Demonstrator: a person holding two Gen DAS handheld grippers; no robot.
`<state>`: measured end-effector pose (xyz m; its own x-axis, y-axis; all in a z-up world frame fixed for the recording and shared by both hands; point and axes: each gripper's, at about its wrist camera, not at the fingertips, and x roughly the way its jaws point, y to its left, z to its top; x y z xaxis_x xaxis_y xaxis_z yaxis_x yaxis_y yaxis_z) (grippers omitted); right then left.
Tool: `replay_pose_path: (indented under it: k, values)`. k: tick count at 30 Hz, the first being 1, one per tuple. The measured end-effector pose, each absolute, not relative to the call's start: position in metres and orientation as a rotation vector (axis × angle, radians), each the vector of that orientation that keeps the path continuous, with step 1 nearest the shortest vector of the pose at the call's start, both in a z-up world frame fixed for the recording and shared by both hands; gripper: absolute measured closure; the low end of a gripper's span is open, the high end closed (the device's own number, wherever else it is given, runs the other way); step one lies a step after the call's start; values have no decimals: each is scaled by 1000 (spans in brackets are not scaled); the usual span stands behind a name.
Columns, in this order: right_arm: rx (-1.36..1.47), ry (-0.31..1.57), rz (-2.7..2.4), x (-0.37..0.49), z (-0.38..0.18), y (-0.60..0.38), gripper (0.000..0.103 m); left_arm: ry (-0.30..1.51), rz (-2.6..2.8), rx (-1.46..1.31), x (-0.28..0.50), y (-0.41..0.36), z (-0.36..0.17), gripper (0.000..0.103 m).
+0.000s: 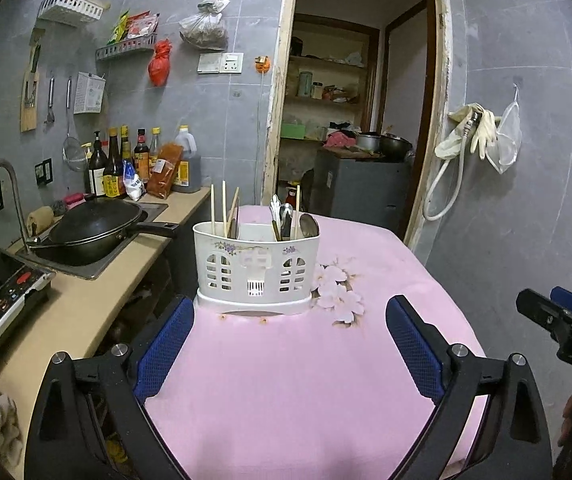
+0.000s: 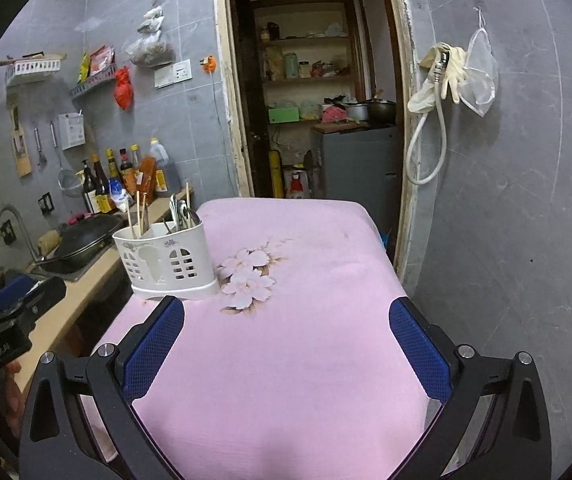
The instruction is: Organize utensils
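Both grippers wide, nothing between the pads: left gripper (image 1: 290, 344), right gripper (image 2: 286, 348). White utensil caddy (image 1: 255, 268) upright on pink tablecloth (image 1: 286, 380), chopsticks (image 1: 224, 210) and spoons (image 1: 286, 216) standing inside.

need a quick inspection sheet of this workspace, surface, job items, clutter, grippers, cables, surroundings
Surface: pink tablecloth with a flower print; nothing lies loose on it.
Job's things: white utensil caddy upright on the cloth; chopsticks in its left compartment, spoons in the right, one chopstick among them.
Clutter: nothing seen on the table; the counter at left carries a black wok and sauce bottles.
Grippers: left gripper open and empty; right gripper open and empty. Both are short of the caddy.
Cables: white hose hanging on the wall.
Surroundings: grey tiled walls, open doorway to a storeroom.
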<state>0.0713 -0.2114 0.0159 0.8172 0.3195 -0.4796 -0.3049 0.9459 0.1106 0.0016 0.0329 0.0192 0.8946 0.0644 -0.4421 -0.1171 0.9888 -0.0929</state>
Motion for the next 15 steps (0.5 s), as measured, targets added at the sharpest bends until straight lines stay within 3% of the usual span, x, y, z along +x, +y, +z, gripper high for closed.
replay_pose_path:
  k: [15]
  values:
    - [24, 515, 340, 66, 16, -215, 0, 446, 120, -136, -4, 36, 22, 9]
